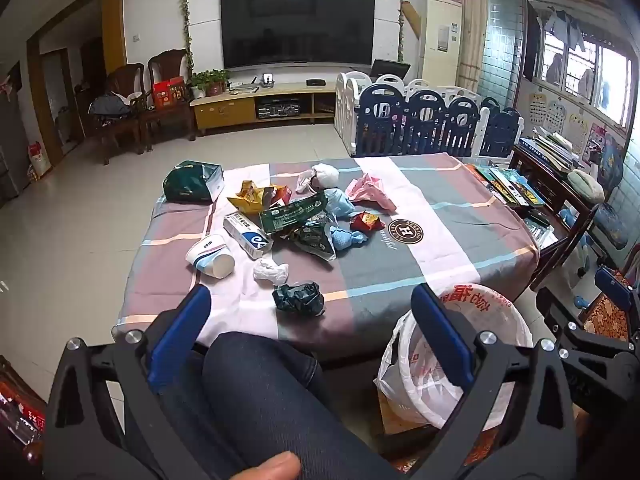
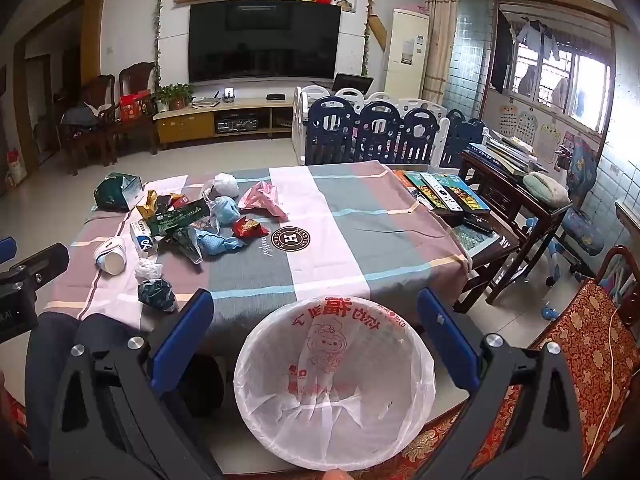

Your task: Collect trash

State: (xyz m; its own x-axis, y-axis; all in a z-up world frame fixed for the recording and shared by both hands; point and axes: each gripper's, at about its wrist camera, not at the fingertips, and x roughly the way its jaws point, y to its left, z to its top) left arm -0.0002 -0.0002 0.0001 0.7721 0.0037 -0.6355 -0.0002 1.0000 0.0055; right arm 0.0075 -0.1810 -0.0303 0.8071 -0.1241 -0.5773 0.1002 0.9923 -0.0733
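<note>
While the trash (image 1: 288,216) lies heaped on the surface's (image 1: 420,248) far left, we hold both tools wide and empty: the left tool (image 1: 310,312) faces the heap, the right tool (image 2: 314,314) hangs over the lined bin (image 2: 256,356), ready to receive.

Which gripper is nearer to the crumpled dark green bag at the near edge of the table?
Left. The left gripper is open just before the dark green bag. The right gripper is open over the bin, off to the bag's right.
</note>
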